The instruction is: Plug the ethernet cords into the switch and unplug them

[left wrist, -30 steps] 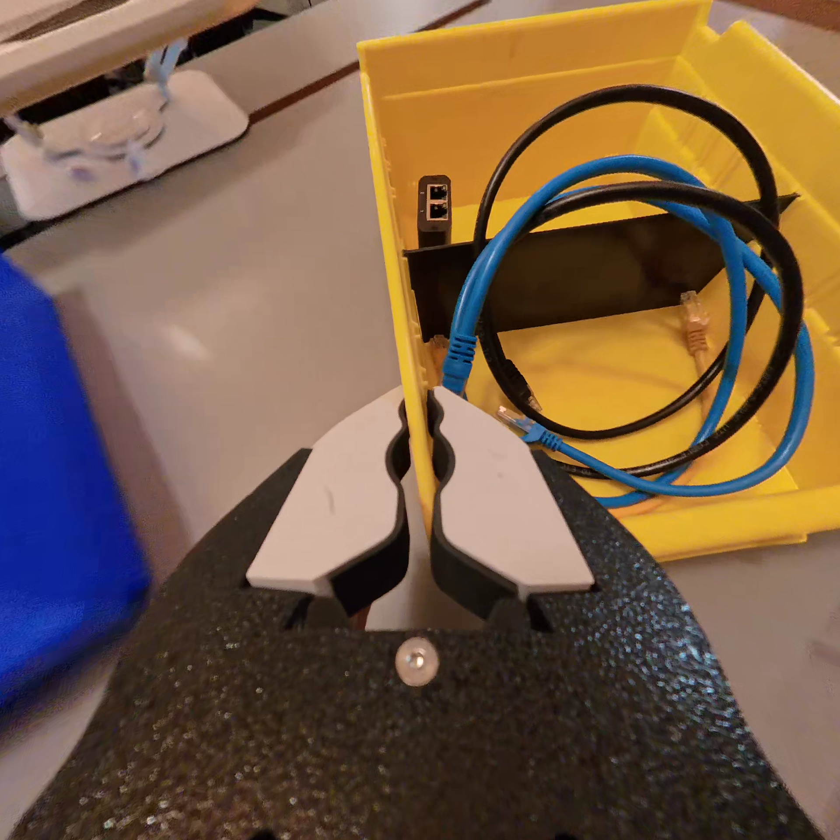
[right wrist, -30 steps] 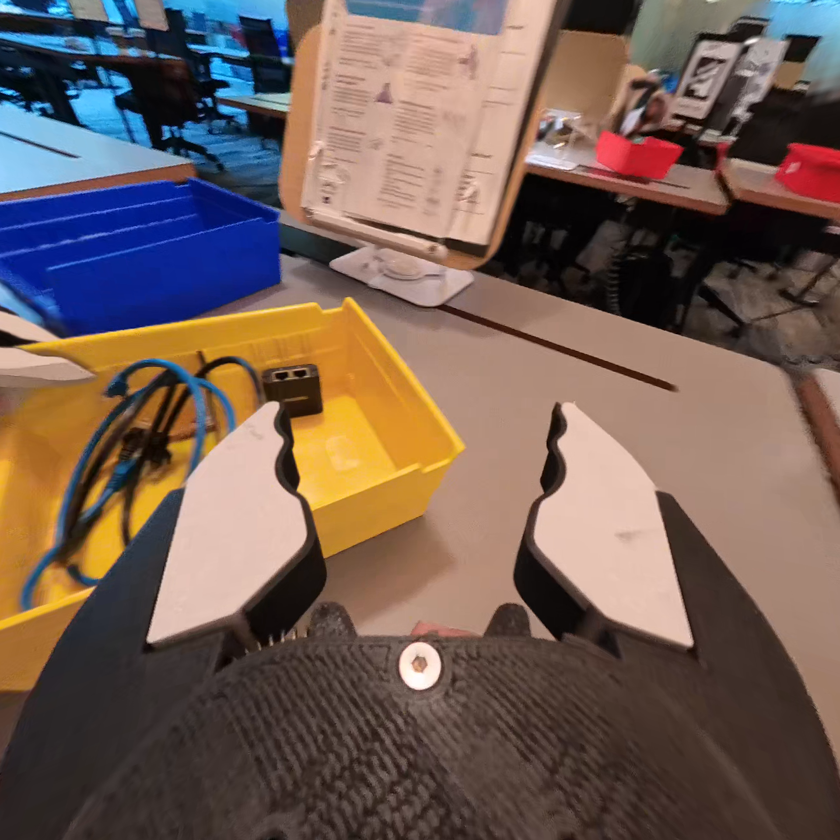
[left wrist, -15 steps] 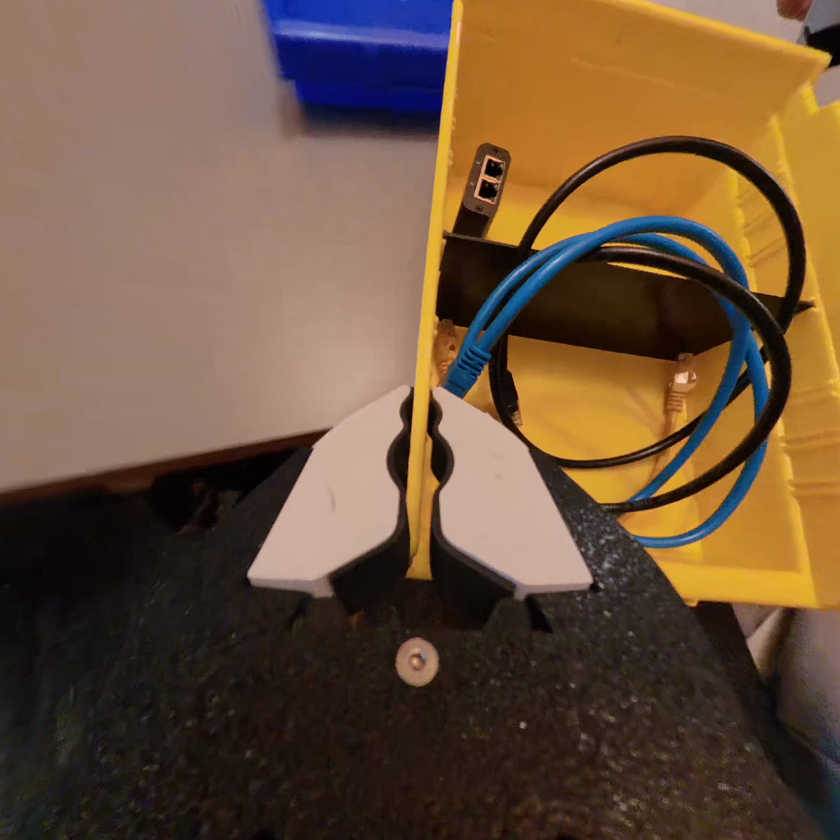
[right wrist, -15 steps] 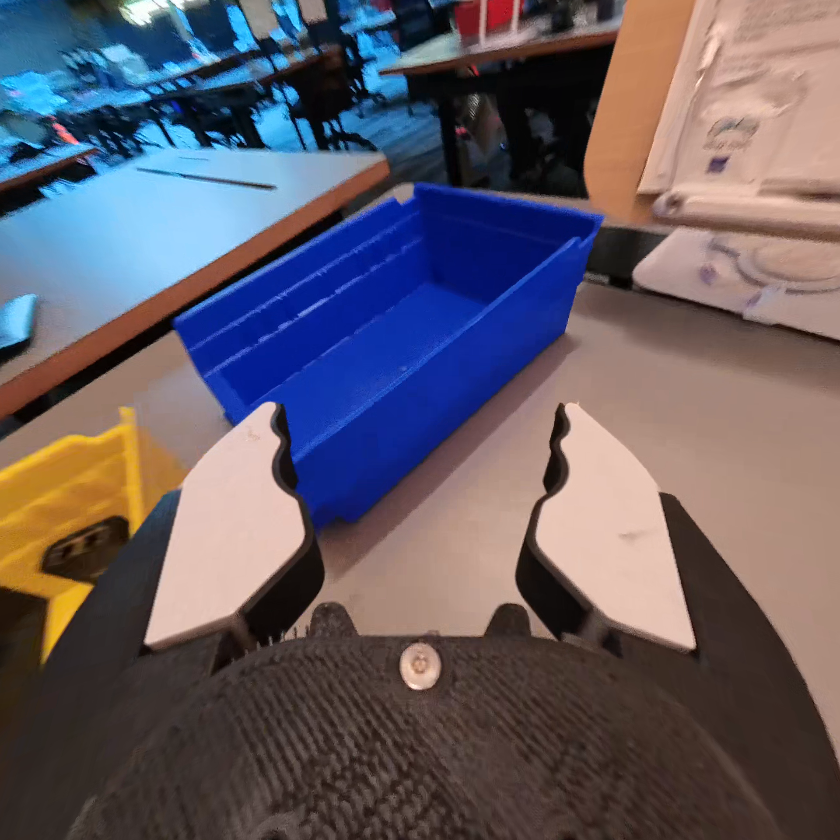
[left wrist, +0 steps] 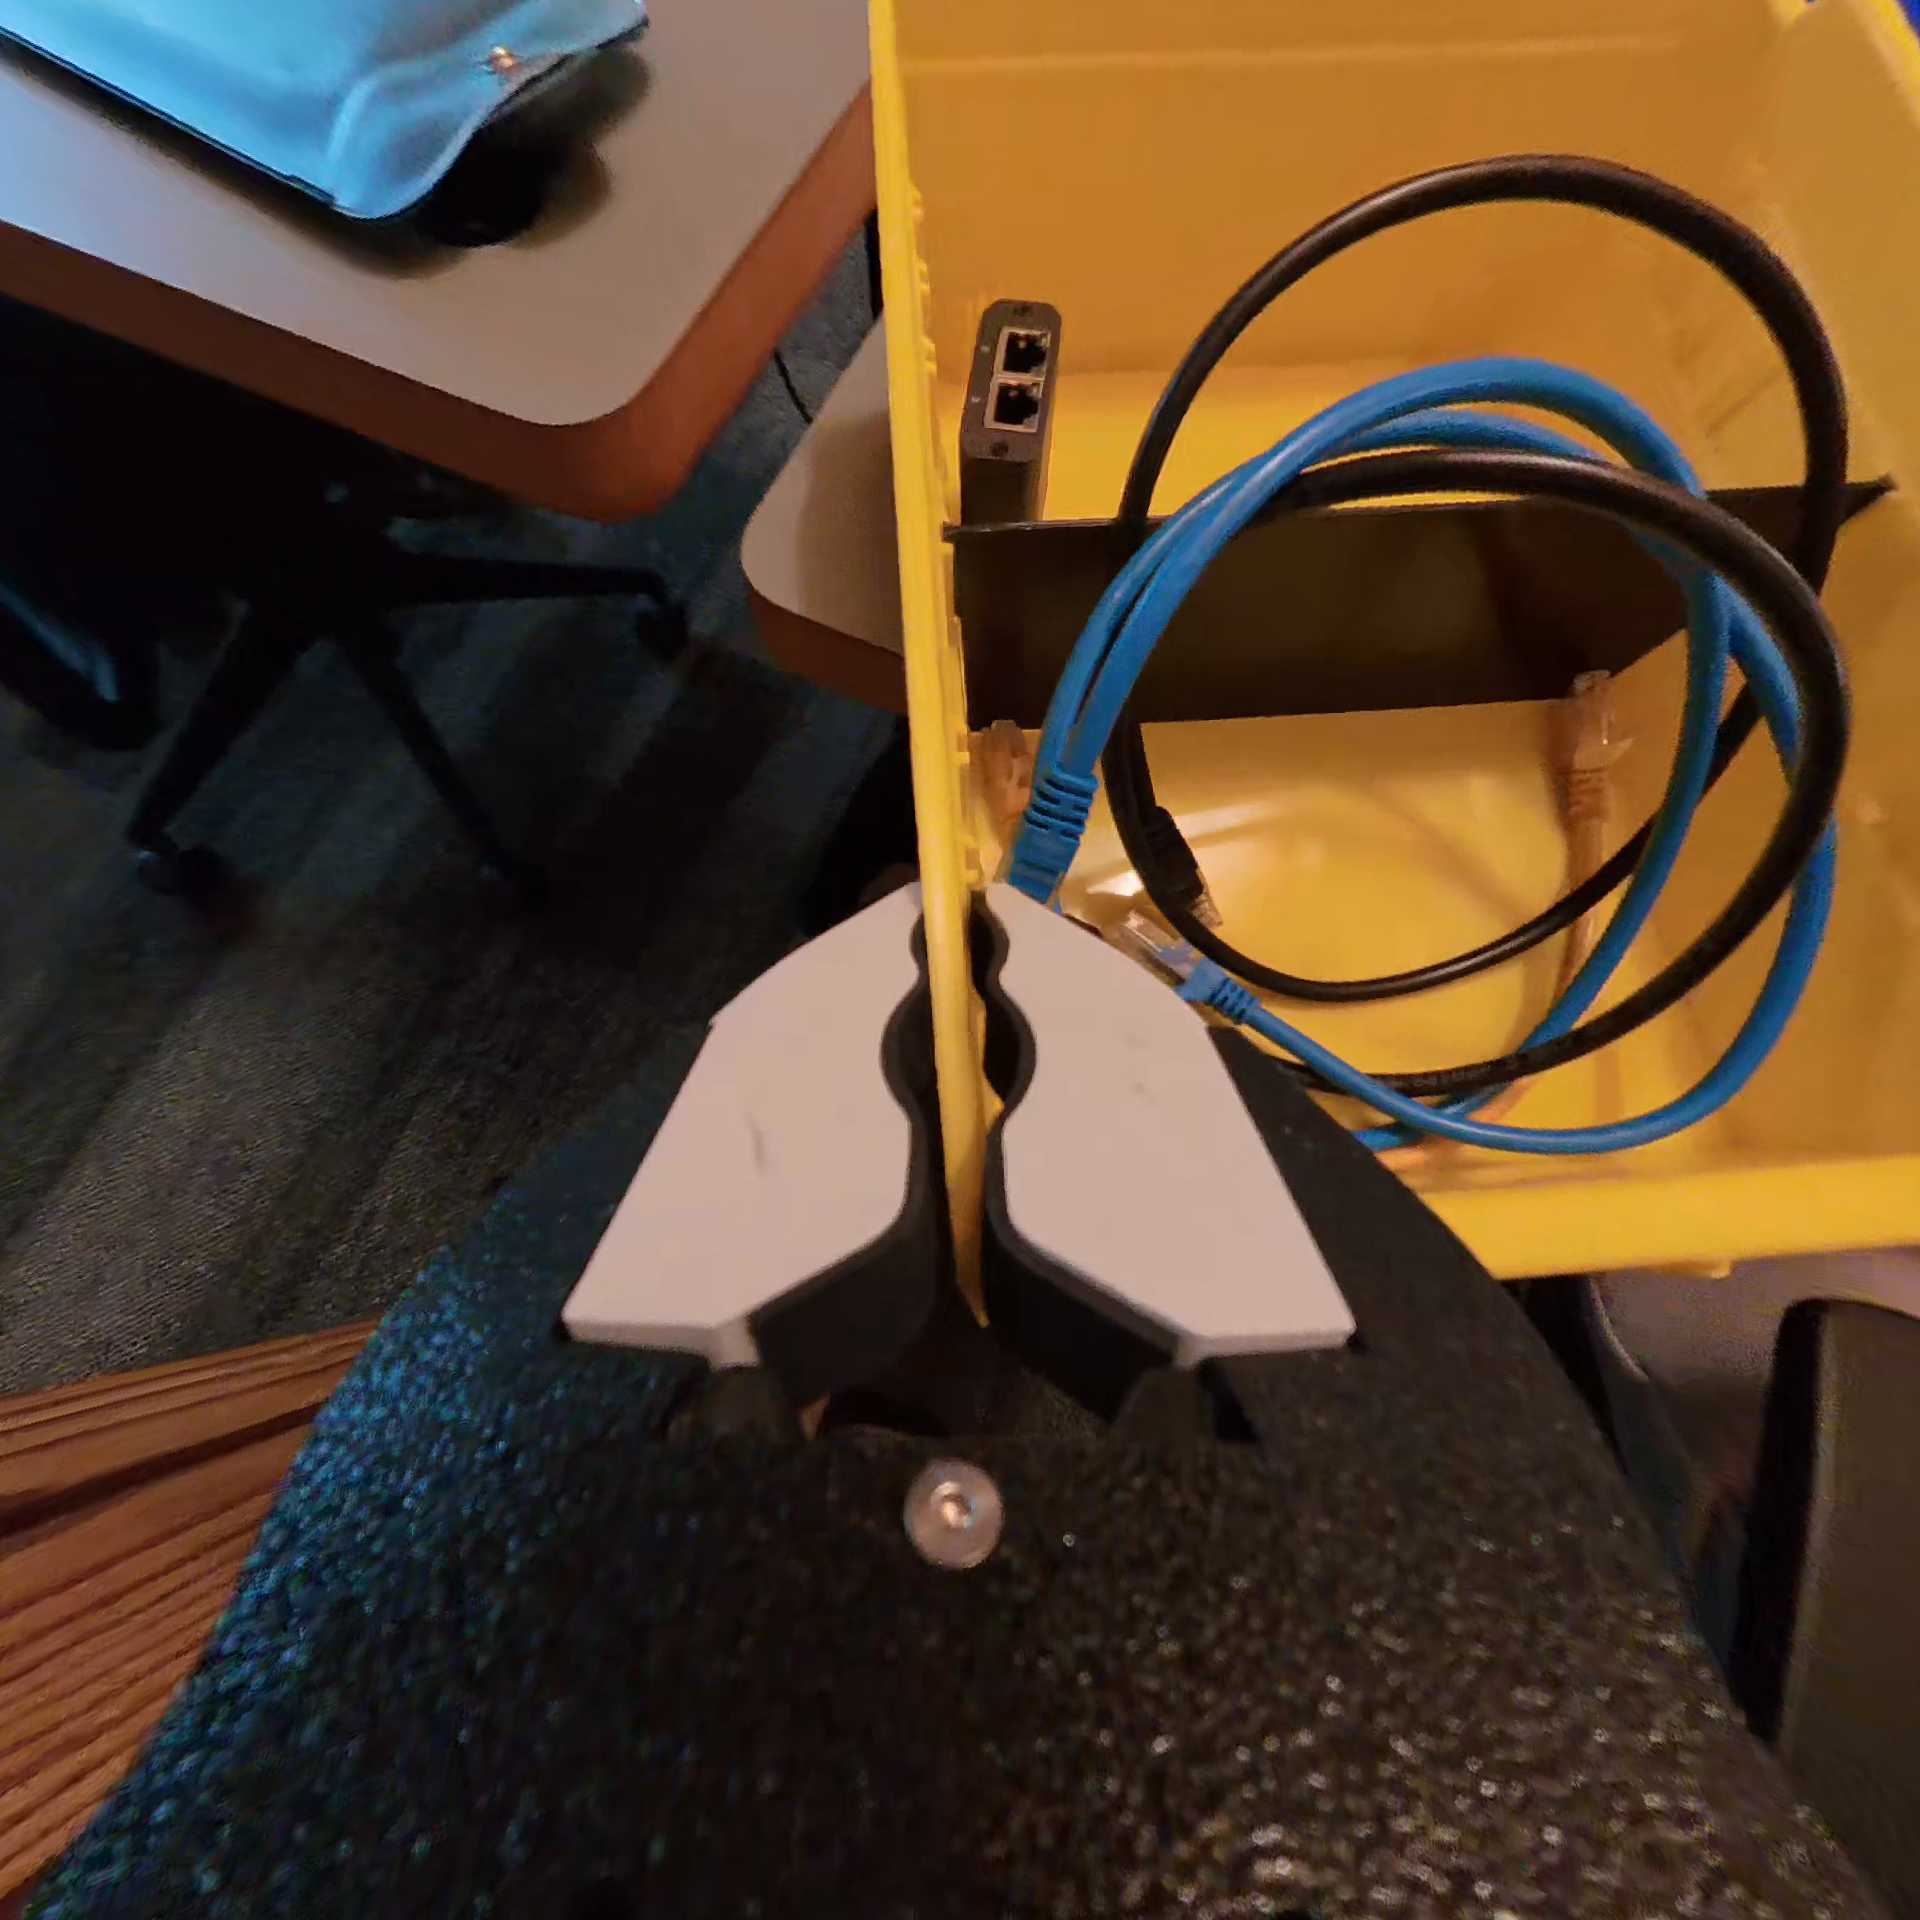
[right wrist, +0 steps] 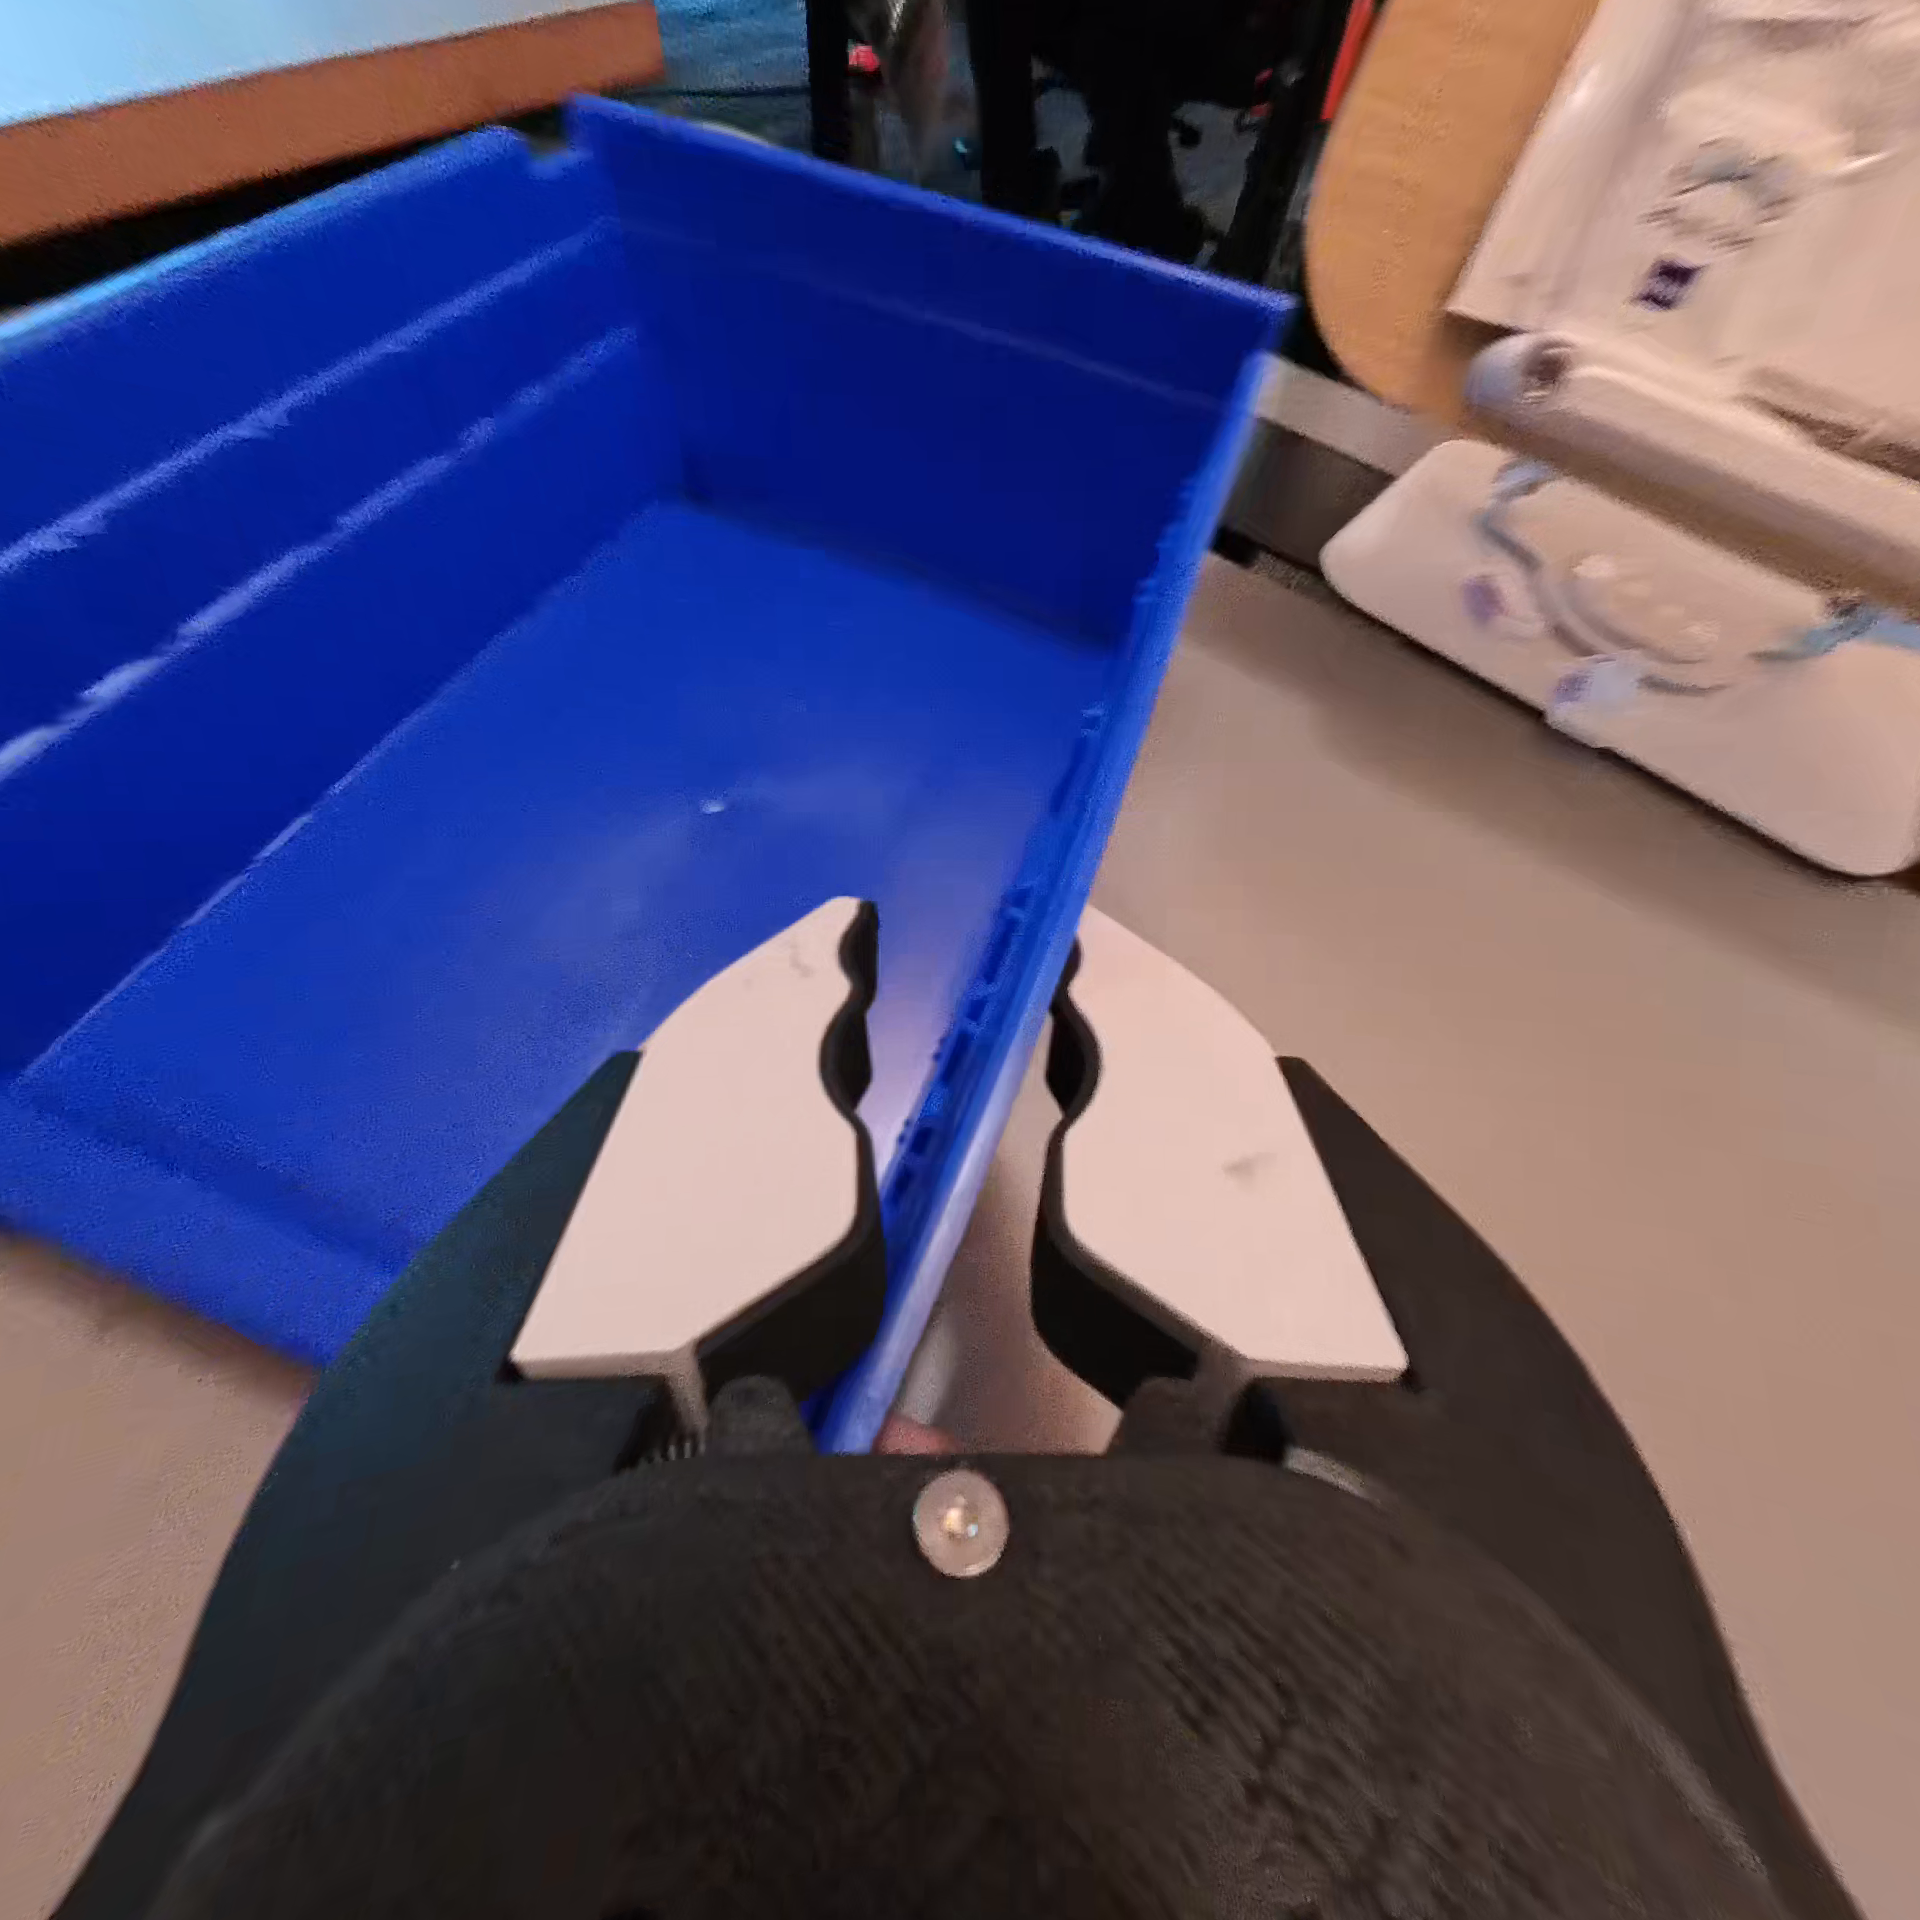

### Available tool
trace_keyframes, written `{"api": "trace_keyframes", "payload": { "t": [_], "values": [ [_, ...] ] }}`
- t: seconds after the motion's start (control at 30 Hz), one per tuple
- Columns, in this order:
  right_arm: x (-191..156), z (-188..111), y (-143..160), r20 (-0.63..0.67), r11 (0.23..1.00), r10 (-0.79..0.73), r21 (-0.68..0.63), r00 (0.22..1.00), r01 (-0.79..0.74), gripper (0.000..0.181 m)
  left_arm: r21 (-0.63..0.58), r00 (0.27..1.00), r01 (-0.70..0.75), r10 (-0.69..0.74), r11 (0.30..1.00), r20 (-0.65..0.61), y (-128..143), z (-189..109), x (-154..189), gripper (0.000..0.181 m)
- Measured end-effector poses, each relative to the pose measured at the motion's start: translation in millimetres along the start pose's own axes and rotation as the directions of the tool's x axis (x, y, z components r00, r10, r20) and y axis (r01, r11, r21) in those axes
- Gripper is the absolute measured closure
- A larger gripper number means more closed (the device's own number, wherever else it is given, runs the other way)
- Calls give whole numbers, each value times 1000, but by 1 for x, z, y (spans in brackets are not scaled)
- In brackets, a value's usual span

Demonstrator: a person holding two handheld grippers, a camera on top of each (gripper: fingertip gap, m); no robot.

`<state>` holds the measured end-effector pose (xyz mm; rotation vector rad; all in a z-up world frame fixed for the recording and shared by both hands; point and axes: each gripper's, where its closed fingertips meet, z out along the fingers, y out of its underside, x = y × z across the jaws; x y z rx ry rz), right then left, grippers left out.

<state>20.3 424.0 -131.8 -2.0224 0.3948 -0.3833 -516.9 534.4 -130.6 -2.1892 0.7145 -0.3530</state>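
My left gripper [left wrist: 951,904] is shut on the left wall of a yellow bin [left wrist: 1247,208] and holds it in the air over the floor. In the bin, a small black switch [left wrist: 1013,395] with two ports stands behind a black divider [left wrist: 1299,623]. A coiled blue ethernet cord [left wrist: 1704,727], a black cord [left wrist: 1558,187] and a tan cord [left wrist: 1584,758] lie in the front compartment, all unplugged. My right gripper [right wrist: 966,930] straddles the right wall of an empty blue bin [right wrist: 623,779] on the grey table [right wrist: 1455,1039]. Its jaws are narrowed, with a gap still showing.
A white stand base [right wrist: 1662,665] with a paper holder stands on the table right of the blue bin. In the left wrist view there are carpet floor [left wrist: 260,987], another table with a blue pouch [left wrist: 312,94], and a wooden surface [left wrist: 104,1507].
My left gripper has carried the yellow bin off the table, out over the floor. My right gripper has moved up to the blue bin, and its jaws have narrowed around the bin's right wall.
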Motion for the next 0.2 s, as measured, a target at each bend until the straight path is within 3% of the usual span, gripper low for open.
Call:
{"api": "trace_keyframes", "payload": {
  "t": [0.03, 0.2],
  "values": [
    [9, -10, 4, 31, 1000, -27, 11, 999, 27, 155, 10, 1000, -2, 2, 1000, 10, -1, 1, -1, 178],
    [70, -79, 40, 102, 994, -104, 30, 989, 102, 160, 53, 1000, -11, 11, 999, -2, -17, 13, 7, 178]
  ]
}}
